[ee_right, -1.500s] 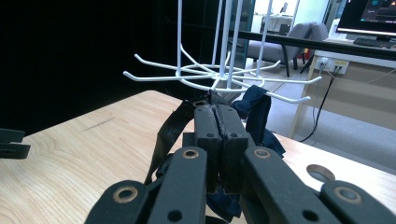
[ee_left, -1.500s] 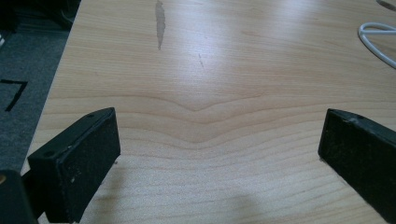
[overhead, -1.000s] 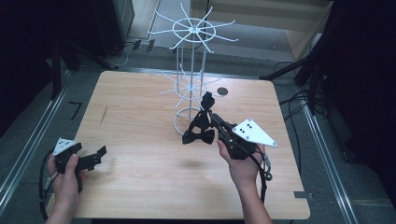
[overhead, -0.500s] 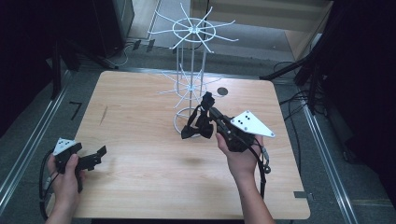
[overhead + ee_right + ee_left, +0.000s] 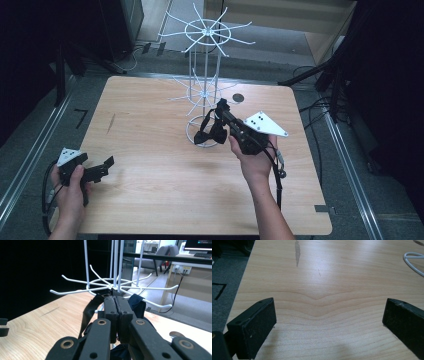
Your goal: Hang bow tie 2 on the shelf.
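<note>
Landmark: white wire rack, standing upright on the bench a little behind its middle, ring foot on the wood, two tiers of spokes.
Left hand: well to the left of the rack and nearer the front edge, at the bench's left front corner, wrapped round its tool.
Left tongs: jaws spread wide, nothing between them; in the left gripper view the two black pads stand far apart over bare wood. Tips point toward the rack but lie well apart from it.
Scuff mark: dark streak on the wood, left of the rack, between it and the left edge.
Dark fabric piece: black, strap-like, hanging over the rack's ring foot on its front right side, just below the lower spokes. Pinched at its top end. Exact kind of item: cannot tell.
Right tongs: pressed together on the dark fabric piece; in the right gripper view the pads meet with cloth caught at their tips, right under the lower tier of spokes.
Right hand: to the right and front of the rack, holding the tool tilted up toward the rack's stem.
Dark round spot: on the bench just right of the rack, behind the right tongs.
</note>
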`<action>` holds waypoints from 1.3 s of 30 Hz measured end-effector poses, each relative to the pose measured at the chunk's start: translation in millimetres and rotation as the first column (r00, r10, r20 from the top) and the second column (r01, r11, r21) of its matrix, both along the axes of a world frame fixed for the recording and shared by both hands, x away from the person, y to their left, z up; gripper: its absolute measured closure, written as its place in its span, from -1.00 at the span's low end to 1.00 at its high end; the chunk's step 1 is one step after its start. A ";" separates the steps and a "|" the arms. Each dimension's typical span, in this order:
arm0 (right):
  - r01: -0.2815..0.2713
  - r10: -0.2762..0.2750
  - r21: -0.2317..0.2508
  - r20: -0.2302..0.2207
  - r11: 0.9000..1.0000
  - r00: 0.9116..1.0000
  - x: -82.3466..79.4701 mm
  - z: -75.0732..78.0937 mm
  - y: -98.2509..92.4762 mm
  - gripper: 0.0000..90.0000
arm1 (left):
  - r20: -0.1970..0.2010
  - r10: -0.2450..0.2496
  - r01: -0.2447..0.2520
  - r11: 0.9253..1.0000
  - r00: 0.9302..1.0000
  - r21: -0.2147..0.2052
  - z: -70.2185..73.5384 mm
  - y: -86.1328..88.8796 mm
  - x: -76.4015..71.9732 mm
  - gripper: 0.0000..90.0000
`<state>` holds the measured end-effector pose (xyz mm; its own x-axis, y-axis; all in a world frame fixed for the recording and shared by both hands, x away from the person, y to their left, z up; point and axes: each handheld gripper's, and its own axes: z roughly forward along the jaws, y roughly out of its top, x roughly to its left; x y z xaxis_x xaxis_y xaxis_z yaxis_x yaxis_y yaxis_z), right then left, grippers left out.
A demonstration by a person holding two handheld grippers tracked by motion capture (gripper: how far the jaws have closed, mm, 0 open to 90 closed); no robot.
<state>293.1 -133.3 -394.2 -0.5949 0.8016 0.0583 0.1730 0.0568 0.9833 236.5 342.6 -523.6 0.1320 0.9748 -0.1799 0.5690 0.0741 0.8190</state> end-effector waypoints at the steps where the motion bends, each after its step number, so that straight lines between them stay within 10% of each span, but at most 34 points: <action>1: 0.002 -0.002 -0.003 -0.008 1.000 1.000 3.5 -2.3 1.1 1.00 | 0.000 0.001 -0.001 1.000 1.000 0.000 0.0 0.0 0.0 -1.00; 22: 0.004 -0.005 -0.007 -0.084 1.000 0.996 26.6 -24.2 11.8 0.93 | -0.002 -0.002 0.002 1.000 1.000 -0.002 0.1 0.2 -0.1 -1.00; 39: 0.007 -0.009 -0.016 -0.132 1.000 0.991 16.6 -48.7 -10.0 0.05 | -0.003 -0.002 0.002 1.000 1.000 0.002 0.1 0.1 0.0 -1.00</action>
<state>309.7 -143.4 -442.9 -0.5765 0.8078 0.1230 0.3014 0.0703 0.9509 236.5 342.6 -523.4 0.1335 0.9749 -0.1785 0.5712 0.0715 0.8177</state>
